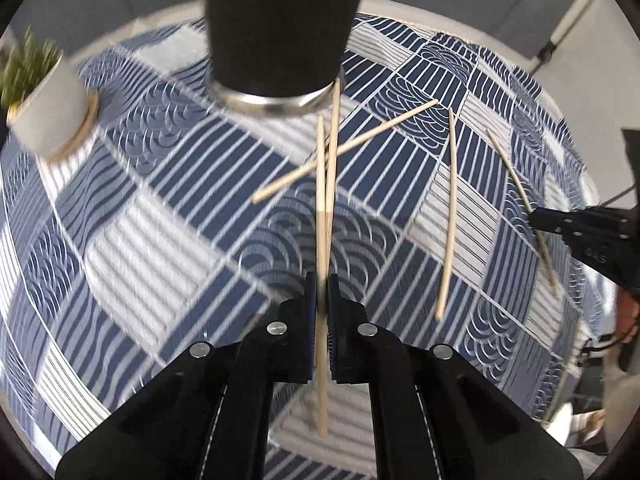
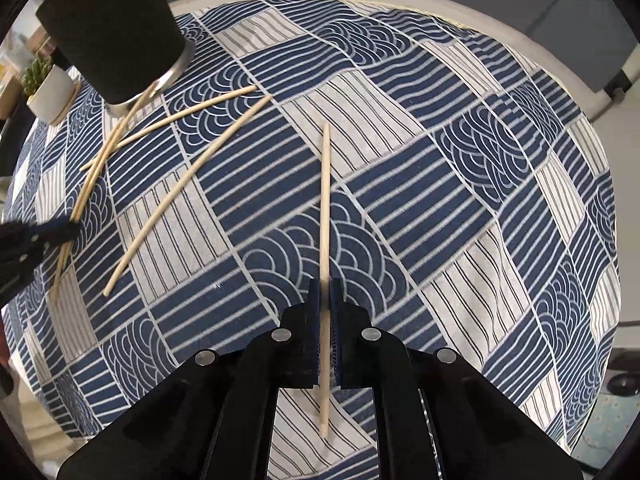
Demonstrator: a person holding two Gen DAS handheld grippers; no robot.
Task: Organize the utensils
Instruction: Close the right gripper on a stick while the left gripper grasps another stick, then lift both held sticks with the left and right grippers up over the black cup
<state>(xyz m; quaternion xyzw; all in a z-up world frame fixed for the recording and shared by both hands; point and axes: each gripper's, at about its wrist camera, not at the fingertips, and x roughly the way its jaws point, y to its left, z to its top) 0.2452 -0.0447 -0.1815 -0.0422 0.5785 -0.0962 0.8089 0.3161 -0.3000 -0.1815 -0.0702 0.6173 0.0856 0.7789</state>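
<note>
Two chopsticks point(image 1: 322, 216) sit pinched between the jaws of your left gripper point(image 1: 322, 292), which is closed down to just their thickness, and their far tips point at the base of the black cup point(image 1: 280, 28). Your right gripper point(image 2: 325, 296) is likewise closed tight on a single chopstick point(image 2: 325, 216), held well to the right of the cup. Two more loose chopsticks point(image 1: 449, 216) lie on the worktop's patterned cloth point(image 1: 160, 216): one just in front of the cup, crossing under the held pair, and one to the cup's right. A small potted plant point(image 1: 44, 92) stands to the left of the cup, well clear of your path.

The step in hand looks like carrying the left pair into the cup. The tips are low, near the cup's metal foot ring, so lift first and tilt the pair toward upright until the tips clear the rim, which is out of view above. Keep the squeeze firm; the two sticks look slightly splayed and one could slide. Bring them over the opening from the front, lower until they are well inside, then release. Hold the right gripper back, away from the cup, until the left has withdrawn, so they don't collide
</note>
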